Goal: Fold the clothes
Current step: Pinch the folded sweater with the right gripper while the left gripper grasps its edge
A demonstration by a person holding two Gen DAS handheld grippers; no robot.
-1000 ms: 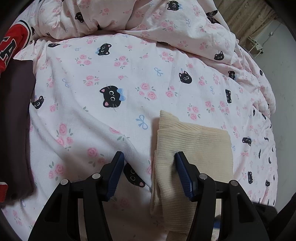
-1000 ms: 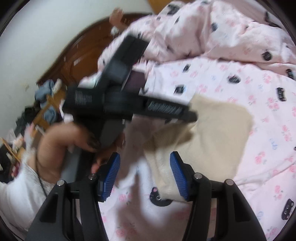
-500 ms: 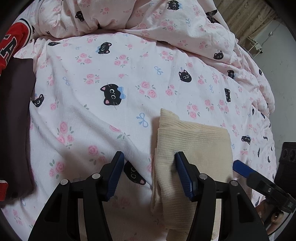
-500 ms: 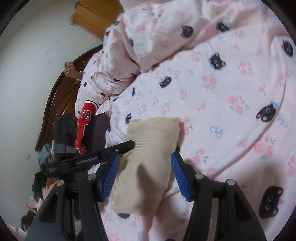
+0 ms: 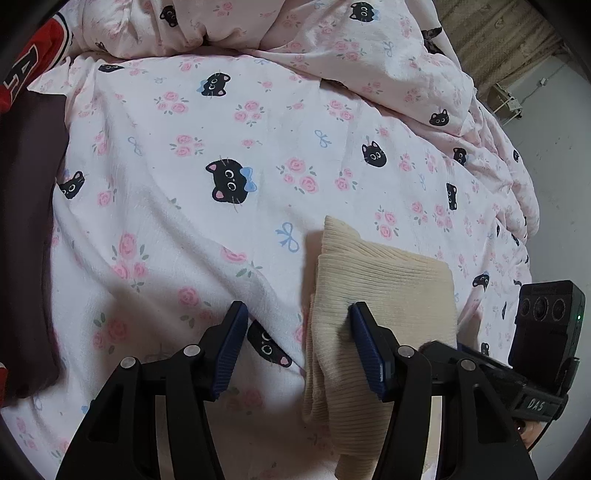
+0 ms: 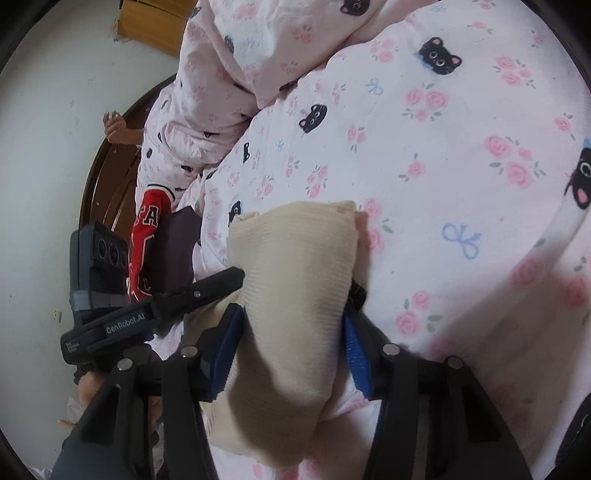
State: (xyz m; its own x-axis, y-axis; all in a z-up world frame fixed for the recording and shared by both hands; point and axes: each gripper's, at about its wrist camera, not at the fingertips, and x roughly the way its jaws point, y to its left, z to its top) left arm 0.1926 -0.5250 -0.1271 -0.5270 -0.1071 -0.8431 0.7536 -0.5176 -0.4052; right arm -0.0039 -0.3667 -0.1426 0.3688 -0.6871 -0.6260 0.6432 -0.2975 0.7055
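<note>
A bed (image 5: 192, 122) with a pink sheet printed with black cats and roses fills both views, and a bunched quilt (image 5: 295, 33) of the same print lies at its far side. At the left edge of the left wrist view a dark garment (image 5: 26, 221) and a red garment with white letters (image 5: 33, 62) lie on the bed. The folded cream ribbed garment (image 5: 384, 284) lies flat on the sheet, its long axis running from the near edge of the bed toward the quilt. The left hand-held gripper (image 5: 295, 350) has its jaws apart: one blue pad rests on the cream garment and the other is over the sheet, so it grips nothing. The right hand-held gripper (image 6: 291, 332) has just been closing, with the near end of the cream garment (image 6: 295, 280) between its pads; both pads touch the cloth.
</note>
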